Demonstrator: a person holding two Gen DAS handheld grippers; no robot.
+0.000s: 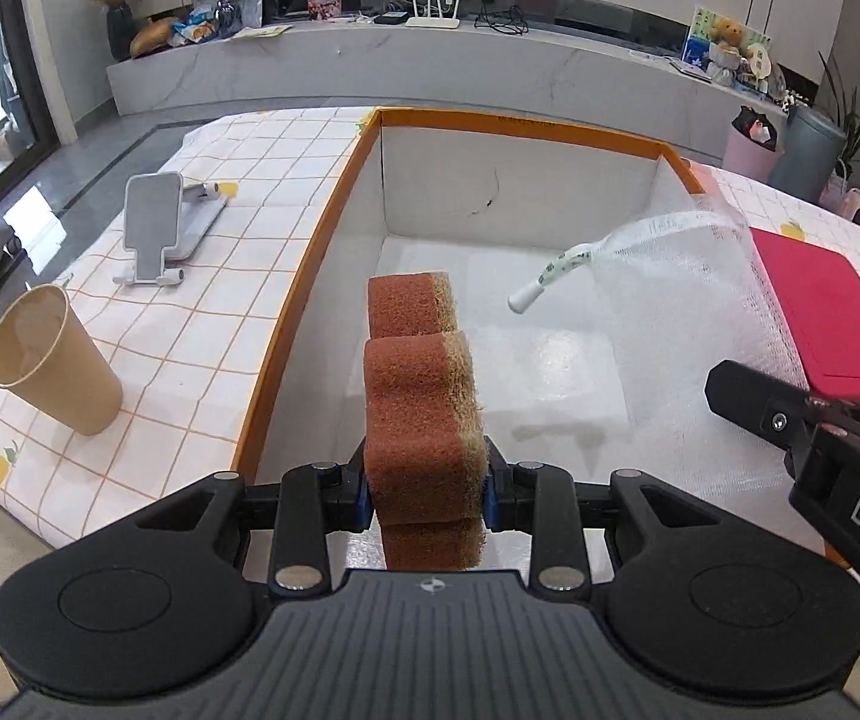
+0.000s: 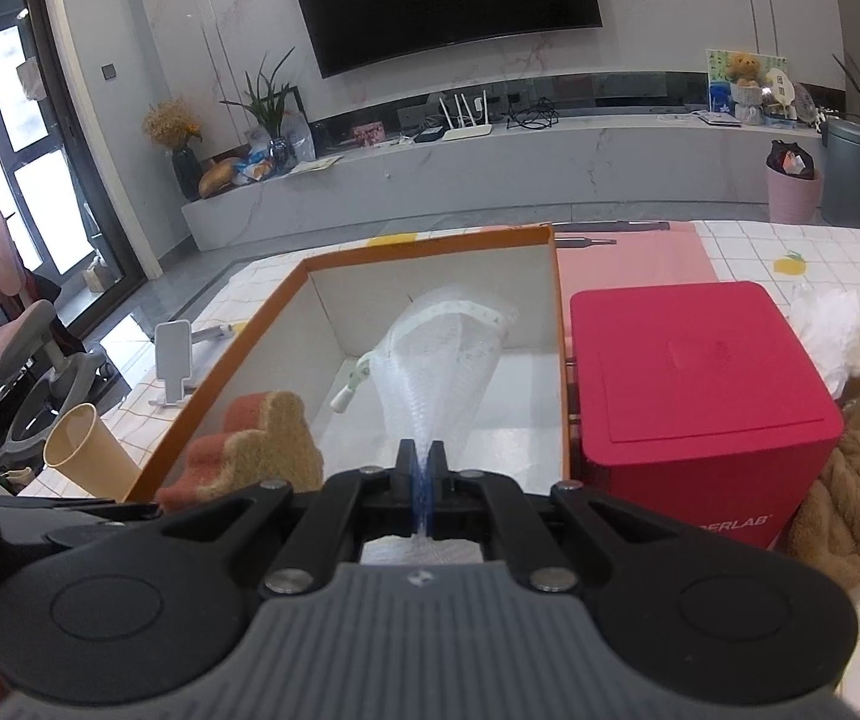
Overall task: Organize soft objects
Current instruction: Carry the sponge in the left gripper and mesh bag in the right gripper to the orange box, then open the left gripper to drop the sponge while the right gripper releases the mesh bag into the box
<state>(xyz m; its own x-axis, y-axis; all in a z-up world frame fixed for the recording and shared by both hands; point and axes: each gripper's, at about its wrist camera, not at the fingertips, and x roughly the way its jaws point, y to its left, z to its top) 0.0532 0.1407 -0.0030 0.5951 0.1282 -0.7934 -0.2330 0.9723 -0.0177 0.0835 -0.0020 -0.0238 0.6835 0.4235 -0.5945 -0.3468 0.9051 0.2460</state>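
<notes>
- My left gripper (image 1: 426, 495) has its fingers clamped on the rust-brown scouring sponge (image 1: 420, 402); I see the sponge standing on edge, sticking forward over the near end of the orange-rimmed box (image 1: 285, 336).
- My right gripper (image 2: 423, 468) has its fingers pressed together on a pinch of the white mesh bag (image 2: 442, 354). The bag fans out ahead of it and hangs inside the box, with its drawstring and white toggle (image 1: 526, 299) dangling to the left.
- From the right wrist view the sponge sits at the box's near left corner, just beside the mesh bag but not touching it as far as I can tell.
- The box has white inner walls and a shiny white floor, and rests on the checked worktop (image 1: 231, 240).
- Left of the box I see a tan paper cup (image 1: 51, 360) and a grey phone stand (image 1: 153, 228).
- Right of the box stands a red box (image 2: 700, 384), touching or nearly touching its wall, with a brown knitted bundle (image 2: 856, 480) beyond it.
</notes>
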